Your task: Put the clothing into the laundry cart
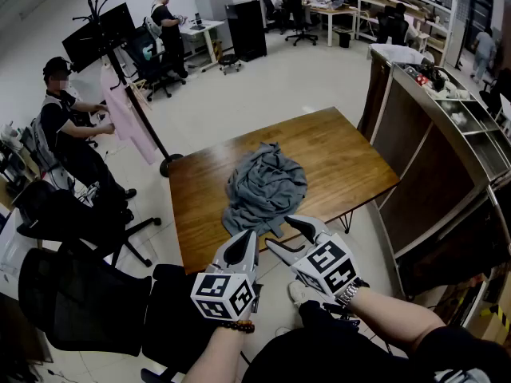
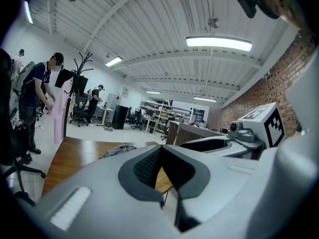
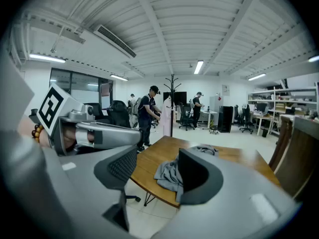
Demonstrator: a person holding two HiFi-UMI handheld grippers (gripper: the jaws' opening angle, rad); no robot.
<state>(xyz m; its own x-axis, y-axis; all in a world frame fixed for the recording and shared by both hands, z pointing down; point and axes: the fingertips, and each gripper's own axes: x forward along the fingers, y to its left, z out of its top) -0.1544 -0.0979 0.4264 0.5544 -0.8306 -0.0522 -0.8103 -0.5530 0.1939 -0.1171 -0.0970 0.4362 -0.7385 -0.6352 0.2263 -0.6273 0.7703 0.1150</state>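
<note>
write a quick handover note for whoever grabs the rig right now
Left hand-held gripper: shut, nothing in it, held over the floor just short of the table's near edge.
Right hand-held gripper: jaws apart, empty, beside the left one and aimed at the garment.
Things: the grey garment lies crumpled on the wooden table, near its middle and towards the near edge. I can't pick out the laundry cart in any view.
Done: nothing; the garment is untouched.
Left: reach in, grip the garment, lift it off the table, find the cart and drop it in.
</note>
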